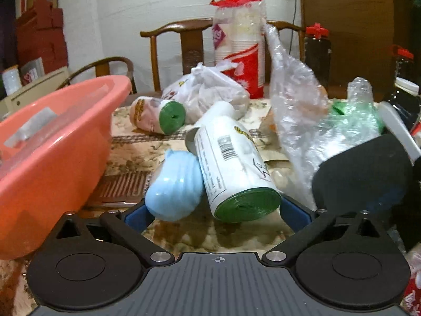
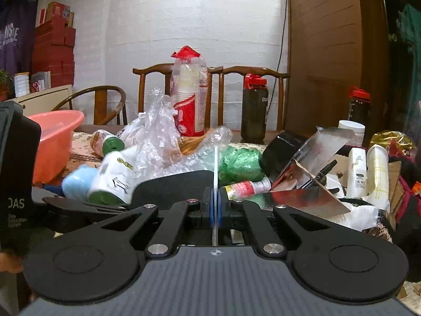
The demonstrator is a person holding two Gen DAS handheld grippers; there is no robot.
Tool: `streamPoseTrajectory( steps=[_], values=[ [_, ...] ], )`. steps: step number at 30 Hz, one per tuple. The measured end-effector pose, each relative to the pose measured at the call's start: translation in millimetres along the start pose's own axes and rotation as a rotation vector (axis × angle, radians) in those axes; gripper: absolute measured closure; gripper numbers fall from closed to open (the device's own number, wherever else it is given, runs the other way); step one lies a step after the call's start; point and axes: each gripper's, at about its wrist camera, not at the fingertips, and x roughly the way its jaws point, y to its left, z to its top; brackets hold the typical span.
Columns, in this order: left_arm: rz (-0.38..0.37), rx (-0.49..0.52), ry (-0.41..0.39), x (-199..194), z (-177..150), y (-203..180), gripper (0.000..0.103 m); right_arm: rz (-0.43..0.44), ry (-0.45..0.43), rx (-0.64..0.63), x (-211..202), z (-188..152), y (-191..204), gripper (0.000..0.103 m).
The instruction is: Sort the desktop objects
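In the left wrist view my left gripper (image 1: 214,212) is open, its blue fingertips on either side of a white-labelled green bin-bag roll (image 1: 236,173) and a light blue roll (image 1: 175,184) lying on the patterned tablecloth. A second, smaller green roll (image 1: 161,115) lies farther back. In the right wrist view my right gripper (image 2: 215,208) is shut on a thin clear flat sheet (image 2: 215,163) that stands on edge between the pads. The same rolls show at the left of that view, the white-labelled one (image 2: 113,181) and the blue one (image 2: 76,181).
A pink basin (image 1: 50,142) stands at the left. Crumpled clear plastic (image 1: 297,105), a tied white bag (image 1: 208,92), a sleeve of paper cups (image 1: 239,47), dark jars (image 2: 254,110), bottles (image 2: 357,171) and a black tape roll (image 2: 281,150) crowd the table. Wooden chairs stand behind.
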Motion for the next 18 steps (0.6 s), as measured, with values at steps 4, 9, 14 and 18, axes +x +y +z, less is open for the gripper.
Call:
streamPoseTrajectory(
  steps=[4,9,14,18],
  values=[
    [-0.052,-0.053,0.010,3.4,-0.1,13.3,0.043,-0.008,0.003,0.002,3.4,-2.0,-1.8,0.099],
    [-0.063,-0.008,-0.017,-0.2,-0.6,17.3,0.103,-0.011,0.006,-0.004,2.8,-1.8,-0.8,0.099],
    [-0.064,-0.008,-0.039,-12.8,-3.4,28.0,0.089,-0.002,0.002,-0.005,-0.4,-2.7,2.6,0.099],
    [-0.102,-0.018,-0.072,-37.5,-2.2,35.1,0.023,-0.003,-0.016,-0.017,-5.5,-1.1,6.4,0.099]
  ],
)
